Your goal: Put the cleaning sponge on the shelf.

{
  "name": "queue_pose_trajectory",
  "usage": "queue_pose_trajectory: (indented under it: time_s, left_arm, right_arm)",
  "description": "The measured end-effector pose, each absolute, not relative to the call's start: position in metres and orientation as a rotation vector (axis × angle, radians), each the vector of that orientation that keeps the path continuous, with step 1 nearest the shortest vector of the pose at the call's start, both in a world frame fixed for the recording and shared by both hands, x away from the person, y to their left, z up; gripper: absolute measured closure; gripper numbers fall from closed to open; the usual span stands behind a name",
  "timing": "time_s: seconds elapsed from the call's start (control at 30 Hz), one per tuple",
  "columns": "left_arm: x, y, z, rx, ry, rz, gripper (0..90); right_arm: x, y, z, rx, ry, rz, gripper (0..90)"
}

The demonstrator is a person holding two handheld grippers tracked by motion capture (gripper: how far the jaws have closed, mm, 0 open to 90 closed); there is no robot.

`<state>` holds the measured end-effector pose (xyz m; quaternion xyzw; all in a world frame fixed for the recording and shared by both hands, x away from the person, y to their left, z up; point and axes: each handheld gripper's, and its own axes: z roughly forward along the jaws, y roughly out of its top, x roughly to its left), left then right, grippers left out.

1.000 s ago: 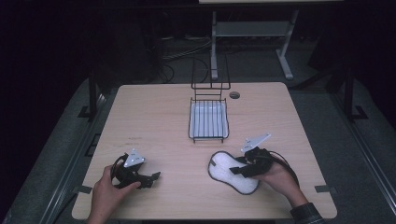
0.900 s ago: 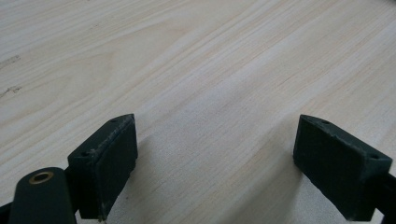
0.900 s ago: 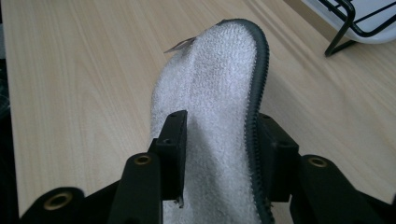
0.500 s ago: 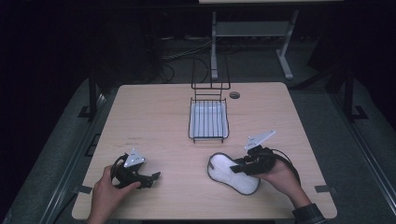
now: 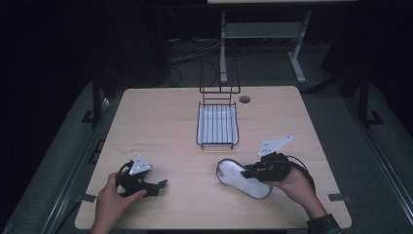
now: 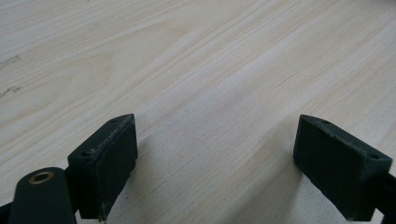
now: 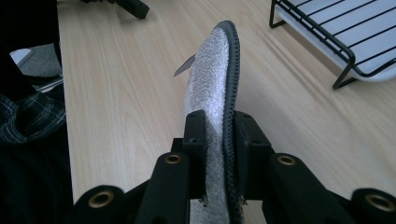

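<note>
A white fleecy insole [image 5: 237, 176] with a black rim lies at the table's front right. My right gripper [image 5: 249, 171] is shut on its right end, and a hand holds the gripper from the right. In the right gripper view the insole [image 7: 212, 74] runs away from me, pinched edge-on between the two jaws of the right gripper [image 7: 219, 135]; a small tag sticks out of its far side. My left gripper [image 5: 159, 185] rests on the table at the front left. The left gripper [image 6: 215, 163] is open there, with only bare wood between its jaws.
A black wire rack [image 5: 217, 145] with a white tray inside stands at mid-table, just beyond the insole, and appears as the rack [image 7: 345, 51] at upper right. A round cable hole [image 5: 245, 99] sits behind it. The table's front edge is close to both hands.
The right hand has shifted and tilted slightly, its grey plate rising a little, with the insole still pinched. The left gripper has stayed where it was.
</note>
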<state>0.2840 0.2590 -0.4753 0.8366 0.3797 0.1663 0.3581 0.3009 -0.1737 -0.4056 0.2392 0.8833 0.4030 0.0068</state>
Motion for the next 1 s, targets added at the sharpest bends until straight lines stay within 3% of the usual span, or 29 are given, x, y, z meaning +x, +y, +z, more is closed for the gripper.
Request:
queue_pose_trajectory:
  time_s: [1.0]
  left_arm:
    - [0.284, 0.259, -0.475, 2.157, 0.981, 0.429, 13.0]
  right_arm:
    - [0.325, -0.185, -0.387, 0.868, 2.566, 1.387, 77.9]
